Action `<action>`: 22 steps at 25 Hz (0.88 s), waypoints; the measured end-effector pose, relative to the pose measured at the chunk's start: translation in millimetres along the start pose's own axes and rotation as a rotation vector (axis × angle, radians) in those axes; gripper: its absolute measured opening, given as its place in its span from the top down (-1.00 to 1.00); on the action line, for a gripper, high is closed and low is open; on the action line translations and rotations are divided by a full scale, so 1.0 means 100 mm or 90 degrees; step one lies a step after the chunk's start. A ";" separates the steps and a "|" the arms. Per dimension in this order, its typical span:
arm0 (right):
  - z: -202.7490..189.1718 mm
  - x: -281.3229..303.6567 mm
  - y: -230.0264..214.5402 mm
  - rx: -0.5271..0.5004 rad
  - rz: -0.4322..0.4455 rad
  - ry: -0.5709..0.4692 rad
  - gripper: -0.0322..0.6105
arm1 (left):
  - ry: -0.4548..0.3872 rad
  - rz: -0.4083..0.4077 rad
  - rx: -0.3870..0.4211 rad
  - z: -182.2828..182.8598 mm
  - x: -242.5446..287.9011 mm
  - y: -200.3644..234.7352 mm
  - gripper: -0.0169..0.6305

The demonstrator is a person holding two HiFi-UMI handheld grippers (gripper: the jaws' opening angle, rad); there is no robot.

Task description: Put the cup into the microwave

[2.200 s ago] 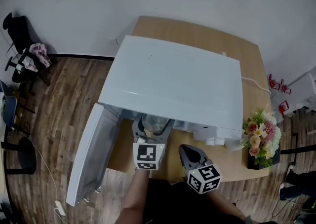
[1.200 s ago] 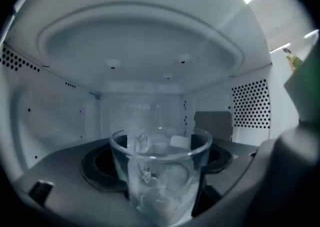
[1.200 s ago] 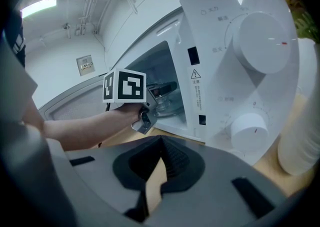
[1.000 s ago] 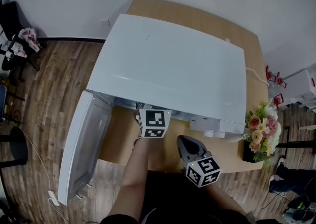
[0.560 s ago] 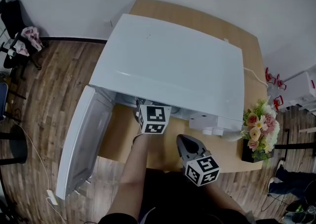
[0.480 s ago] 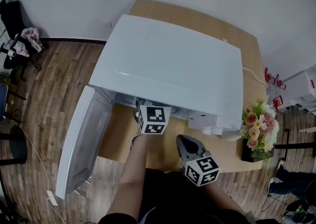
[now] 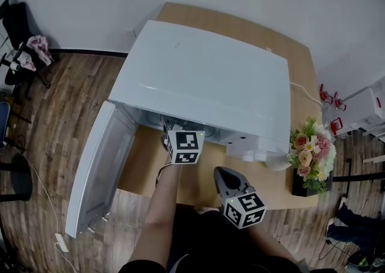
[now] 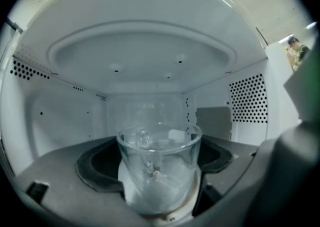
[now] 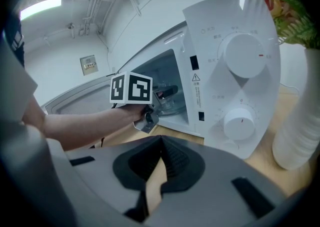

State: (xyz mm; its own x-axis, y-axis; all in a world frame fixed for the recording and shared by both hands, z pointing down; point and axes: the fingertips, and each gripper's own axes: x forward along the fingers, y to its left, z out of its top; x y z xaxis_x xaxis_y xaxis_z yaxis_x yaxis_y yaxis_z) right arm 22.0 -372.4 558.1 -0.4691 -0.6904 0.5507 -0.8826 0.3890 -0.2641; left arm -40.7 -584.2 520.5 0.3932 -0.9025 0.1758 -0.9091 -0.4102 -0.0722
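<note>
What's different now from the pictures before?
The left gripper carried the glass cup forward into the microwave and still grips it there. The right gripper stayed shut and empty in front; the door stayed open.

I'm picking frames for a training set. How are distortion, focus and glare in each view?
Head view: sharp and evenly lit, but the fisheye bows the edges of the microwave. Left gripper view: black vignette in the corners, small glints on the glass cup. Right gripper view: the close jaws are soft, the upper dial crisp, a ceiling light glares top left.
</note>
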 end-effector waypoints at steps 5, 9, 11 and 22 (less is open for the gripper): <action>-0.02 -0.03 0.02 0.002 0.000 -0.003 0.92 | 0.003 0.009 -0.015 -0.01 -0.07 0.03 -0.36; -0.01 -0.05 0.03 0.004 -0.002 -0.014 0.92 | 0.005 0.015 -0.016 -0.03 -0.15 0.03 -0.36; -0.02 -0.05 0.04 0.005 0.001 -0.017 0.92 | 0.009 0.018 -0.017 -0.05 -0.19 0.04 -0.36; -0.04 -0.17 0.09 0.010 0.016 -0.026 0.92 | 0.035 0.026 -0.031 -0.13 -0.44 -0.03 -0.36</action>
State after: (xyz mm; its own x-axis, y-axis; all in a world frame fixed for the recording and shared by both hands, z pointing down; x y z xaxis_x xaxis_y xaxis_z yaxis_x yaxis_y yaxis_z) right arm 22.6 -354.8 550.0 -0.4915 -0.7052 0.5109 -0.8708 0.3971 -0.2898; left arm -57.3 -542.1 525.5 0.3493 -0.9090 0.2275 -0.9302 -0.3656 -0.0326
